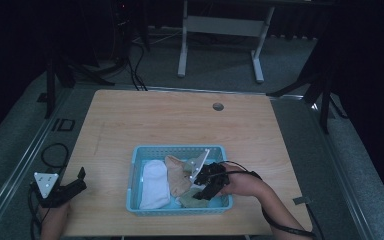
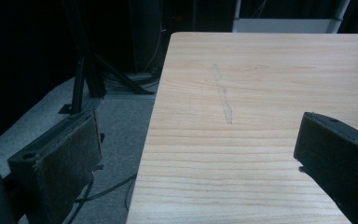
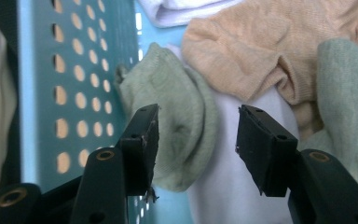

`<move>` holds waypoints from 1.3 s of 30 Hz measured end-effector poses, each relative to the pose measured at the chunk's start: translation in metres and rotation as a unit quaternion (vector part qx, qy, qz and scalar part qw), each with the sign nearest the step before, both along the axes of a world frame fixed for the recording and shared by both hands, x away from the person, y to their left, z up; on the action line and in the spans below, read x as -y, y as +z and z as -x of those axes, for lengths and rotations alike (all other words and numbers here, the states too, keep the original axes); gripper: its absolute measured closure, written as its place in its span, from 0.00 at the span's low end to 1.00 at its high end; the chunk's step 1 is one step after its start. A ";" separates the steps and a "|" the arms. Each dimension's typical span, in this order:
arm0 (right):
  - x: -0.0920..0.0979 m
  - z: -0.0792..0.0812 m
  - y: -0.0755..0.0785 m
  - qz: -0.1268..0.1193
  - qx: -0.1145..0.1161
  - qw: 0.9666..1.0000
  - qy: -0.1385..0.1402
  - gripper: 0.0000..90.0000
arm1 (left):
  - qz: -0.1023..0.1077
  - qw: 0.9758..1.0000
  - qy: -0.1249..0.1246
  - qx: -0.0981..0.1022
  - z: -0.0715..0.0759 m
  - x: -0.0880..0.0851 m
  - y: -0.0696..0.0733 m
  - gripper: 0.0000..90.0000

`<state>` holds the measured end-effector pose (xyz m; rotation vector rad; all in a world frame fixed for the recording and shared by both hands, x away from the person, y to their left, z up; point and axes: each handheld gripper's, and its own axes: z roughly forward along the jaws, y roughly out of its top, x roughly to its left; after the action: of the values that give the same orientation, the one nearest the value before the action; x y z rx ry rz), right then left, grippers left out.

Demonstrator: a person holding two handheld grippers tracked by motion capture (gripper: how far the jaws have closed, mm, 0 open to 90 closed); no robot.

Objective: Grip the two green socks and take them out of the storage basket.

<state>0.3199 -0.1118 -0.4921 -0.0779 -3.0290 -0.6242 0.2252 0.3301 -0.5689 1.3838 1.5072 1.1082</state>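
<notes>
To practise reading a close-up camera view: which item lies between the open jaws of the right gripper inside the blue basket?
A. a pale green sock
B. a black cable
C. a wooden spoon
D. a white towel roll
A: in the right gripper view, the right gripper has its jaws apart on either side of the pale green sock, beside the perforated wall of the blue basket.

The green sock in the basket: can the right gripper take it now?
Probably yes: the right gripper is open around the green sock, with nothing between; the basket wall stands close beside one jaw.
</notes>
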 end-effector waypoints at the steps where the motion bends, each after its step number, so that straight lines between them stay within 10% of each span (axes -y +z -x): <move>1: -0.001 0.000 -0.001 0.003 0.000 1.000 -0.001 0.57 | 0.000 1.000 0.000 0.000 0.000 0.000 0.000 0.00; 12: -0.005 0.007 -0.003 0.021 0.002 0.999 0.027 0.88 | -0.001 1.000 0.000 0.001 0.000 0.000 0.000 0.00; 39: 0.023 0.010 0.077 -0.048 0.065 0.997 0.007 0.89 | 0.000 1.000 0.000 0.001 0.000 0.000 0.000 0.00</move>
<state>0.3097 -0.1350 -0.4156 -0.0142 -3.1142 -0.8027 0.2252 0.3301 -0.5689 1.3828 1.5067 1.1102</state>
